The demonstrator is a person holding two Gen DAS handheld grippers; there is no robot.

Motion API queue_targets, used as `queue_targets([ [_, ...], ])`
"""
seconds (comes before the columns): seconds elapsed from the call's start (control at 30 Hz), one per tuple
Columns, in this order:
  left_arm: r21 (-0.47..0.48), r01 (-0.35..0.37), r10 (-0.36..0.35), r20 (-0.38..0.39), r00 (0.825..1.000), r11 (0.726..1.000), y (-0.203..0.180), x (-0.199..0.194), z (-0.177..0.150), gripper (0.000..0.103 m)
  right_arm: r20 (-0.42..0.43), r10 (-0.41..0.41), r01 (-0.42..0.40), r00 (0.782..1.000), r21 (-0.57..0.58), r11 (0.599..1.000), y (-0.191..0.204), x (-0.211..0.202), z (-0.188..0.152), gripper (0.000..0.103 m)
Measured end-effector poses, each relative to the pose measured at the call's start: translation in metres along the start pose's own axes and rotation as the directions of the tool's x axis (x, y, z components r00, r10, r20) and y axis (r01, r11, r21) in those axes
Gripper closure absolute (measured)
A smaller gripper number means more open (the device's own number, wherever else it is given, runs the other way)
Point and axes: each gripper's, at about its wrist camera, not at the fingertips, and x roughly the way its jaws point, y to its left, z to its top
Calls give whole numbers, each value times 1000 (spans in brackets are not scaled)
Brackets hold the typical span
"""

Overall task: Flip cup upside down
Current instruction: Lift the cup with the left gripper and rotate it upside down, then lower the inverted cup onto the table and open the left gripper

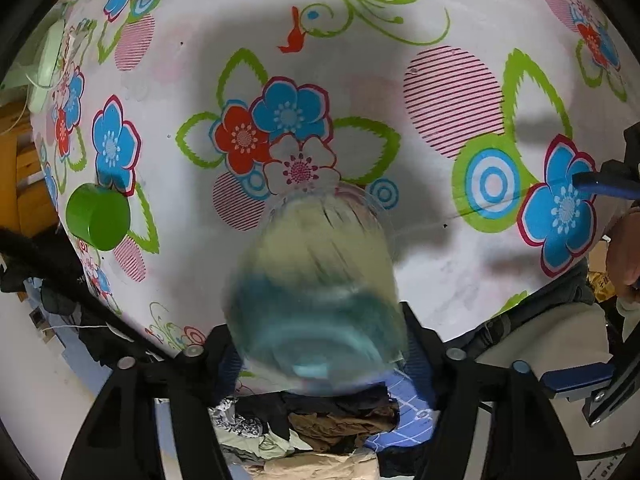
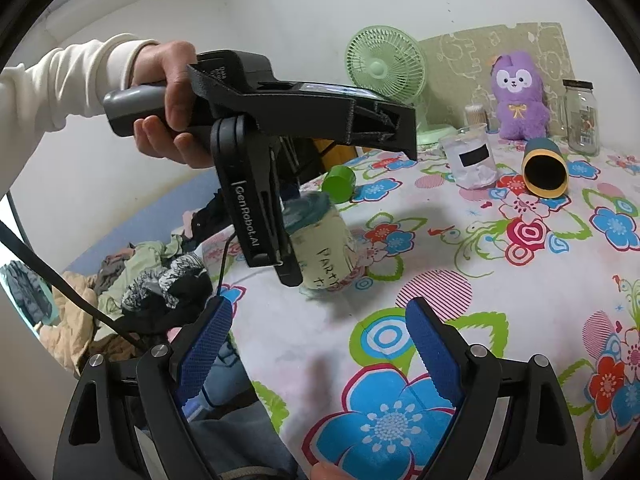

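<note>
Left wrist view: the left gripper (image 1: 316, 344) has its jaws closed on the cup (image 1: 320, 292), a clear cup with a pale label, blurred and tilted, mouth toward the desk (image 1: 440, 272) with its floral cloth. Judged step: mid-flip, rim low over the cloth, contact not confirmed. Right wrist view: the right gripper (image 2: 320, 344) hangs with jaws wide apart and empty, near the cup but apart from it. A green cap (image 1: 98, 216) lies well to one side. Next move calls for levelling the rim flat onto the desk, then opening the jaws
</note>
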Motion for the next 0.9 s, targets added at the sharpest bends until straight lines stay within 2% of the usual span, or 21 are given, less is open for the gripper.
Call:
queue_targets([
  [0.17, -17, 22, -21, 40, 999, 1000, 6, -6, -11, 12, -11, -18, 18, 1000, -7, 1000, 2, 4, 3, 13],
  [0.33, -43, 58, -54, 103, 993, 997, 13, -20, -25, 7, -19, -38, 38, 999, -16, 999, 6, 7, 10, 13],
  [0.5, -77, 112, -95, 196, 976, 991, 21, -35, -43, 5, -24, -63, 63, 998, -23, 998, 11, 6, 19, 13],
  [0.73, -125, 199, -144, 351, 925, 972, 28, -52, -63, 4, -30, -101, 100, 994, -15, 995, 16, 5, 32, 9],
  [0.9, -162, 247, -146, 468, 872, 955, 38, -60, -80, 4, -19, -121, 122, 992, 3, 993, 18, 1, 43, 9],
])
